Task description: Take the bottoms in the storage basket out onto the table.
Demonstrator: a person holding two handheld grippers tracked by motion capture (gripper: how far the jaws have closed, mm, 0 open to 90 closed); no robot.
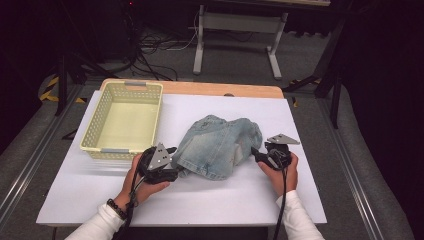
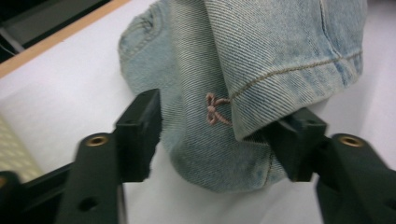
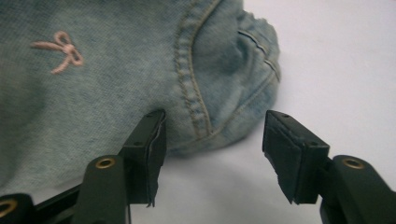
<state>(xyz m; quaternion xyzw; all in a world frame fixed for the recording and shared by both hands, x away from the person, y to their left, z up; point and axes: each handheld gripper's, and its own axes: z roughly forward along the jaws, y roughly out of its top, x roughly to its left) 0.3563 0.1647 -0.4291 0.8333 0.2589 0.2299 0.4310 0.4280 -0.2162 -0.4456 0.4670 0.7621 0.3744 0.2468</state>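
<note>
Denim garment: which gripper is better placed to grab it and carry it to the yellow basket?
Left, I'd judge. The left gripper has denim garment cloth between its open jaws and sits beside the yellow basket. The right gripper is open at the far edge.

A pale yellow basket [image 1: 123, 120] with perforated walls stands at the far left of the white table [image 1: 300, 200]. A wooden edge [image 1: 215, 89] runs along the table's far side. Behind it, on the grey floor, stand a white frame [image 1: 240, 35] and black cables [image 1: 150, 55].
</note>
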